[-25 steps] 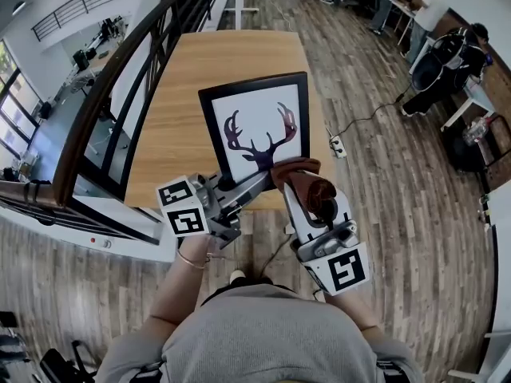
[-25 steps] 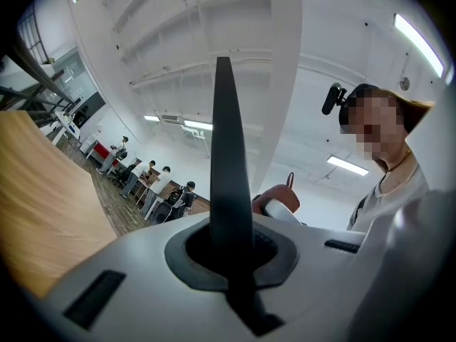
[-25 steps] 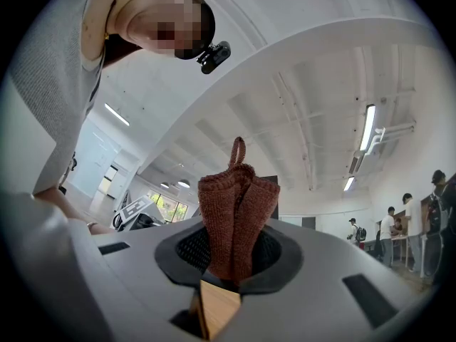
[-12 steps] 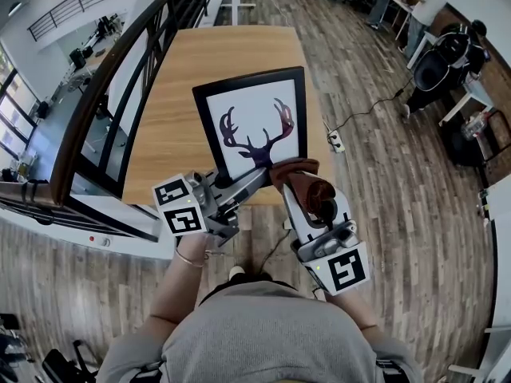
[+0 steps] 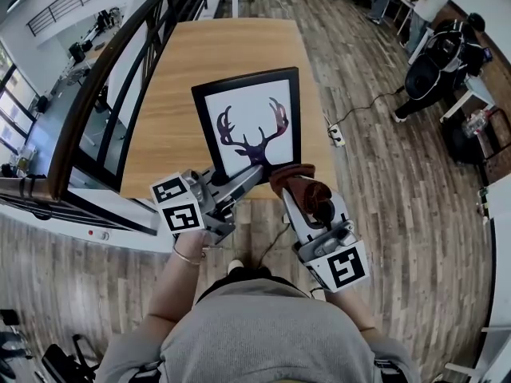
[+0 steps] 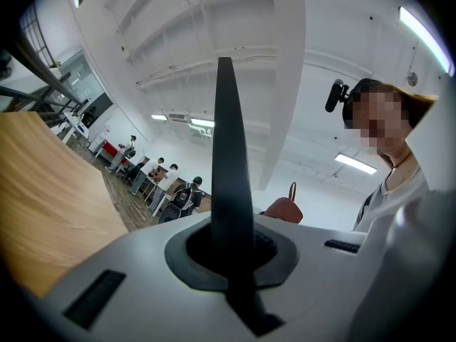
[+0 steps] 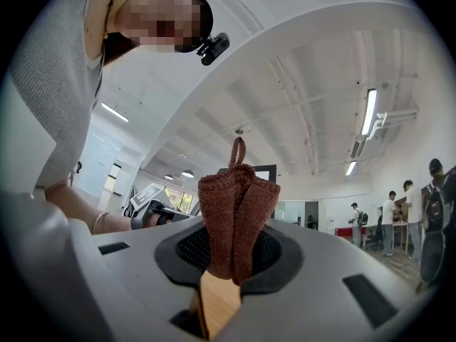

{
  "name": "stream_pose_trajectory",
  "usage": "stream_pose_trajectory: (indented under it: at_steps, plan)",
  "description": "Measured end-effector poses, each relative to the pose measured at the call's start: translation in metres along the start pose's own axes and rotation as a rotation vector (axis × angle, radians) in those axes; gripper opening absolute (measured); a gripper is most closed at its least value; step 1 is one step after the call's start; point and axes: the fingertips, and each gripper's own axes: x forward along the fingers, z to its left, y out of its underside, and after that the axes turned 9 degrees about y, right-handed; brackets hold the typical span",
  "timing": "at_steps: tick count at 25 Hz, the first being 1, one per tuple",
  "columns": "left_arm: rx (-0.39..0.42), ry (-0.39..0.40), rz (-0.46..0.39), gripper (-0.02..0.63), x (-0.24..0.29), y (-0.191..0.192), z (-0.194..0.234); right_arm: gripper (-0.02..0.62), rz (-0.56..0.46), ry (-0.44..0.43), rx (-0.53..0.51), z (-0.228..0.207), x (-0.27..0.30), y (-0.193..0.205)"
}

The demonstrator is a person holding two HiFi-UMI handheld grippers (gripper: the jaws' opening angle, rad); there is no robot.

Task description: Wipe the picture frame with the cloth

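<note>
Over table (image 5: 184, 78) edge: left claw (image 5: 238, 179) clamps picture frame (image 5: 251, 126); right claw (image 5: 289, 182) grips cloth (image 5: 310, 188).

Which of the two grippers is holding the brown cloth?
The right gripper: a brown knitted cloth is pinched between its jaws. The left gripper is instead shut on the edge of the black picture frame.

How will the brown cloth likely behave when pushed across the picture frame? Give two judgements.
The brown cloth stands bunched in folds between the right gripper's jaws, so it is probably floppy and should flatten under pressure. Its coarse knit likely drags rather than slips.
</note>
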Motion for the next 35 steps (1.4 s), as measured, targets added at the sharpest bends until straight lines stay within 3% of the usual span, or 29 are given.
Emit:
stream_pose_trajectory:
  at_steps: [9,19,22,27,35]
  plan:
    - [-0.093,0.003,-0.002,0.018,-0.004,0.012,0.011,0.095,0.034,0.007,0.035,-0.012,-0.005,0.005]
    - [-0.270,0.012,0.019,0.018,-0.008,0.036,0.039,0.095,0.033,0.034,0.108,-0.037,0.013,0.001]
    - [-0.350,-0.012,0.014,0.018,-0.026,0.065,0.053,0.095,0.043,0.048,0.138,-0.033,0.011,0.012]
    - [-0.425,-0.110,0.057,0.018,-0.094,0.127,0.067,0.095,0.061,0.052,0.161,0.015,0.004,0.032]
    - [-0.595,-0.109,0.038,0.018,-0.124,0.161,0.092,0.095,0.086,0.056,0.178,0.030,0.020,0.043]
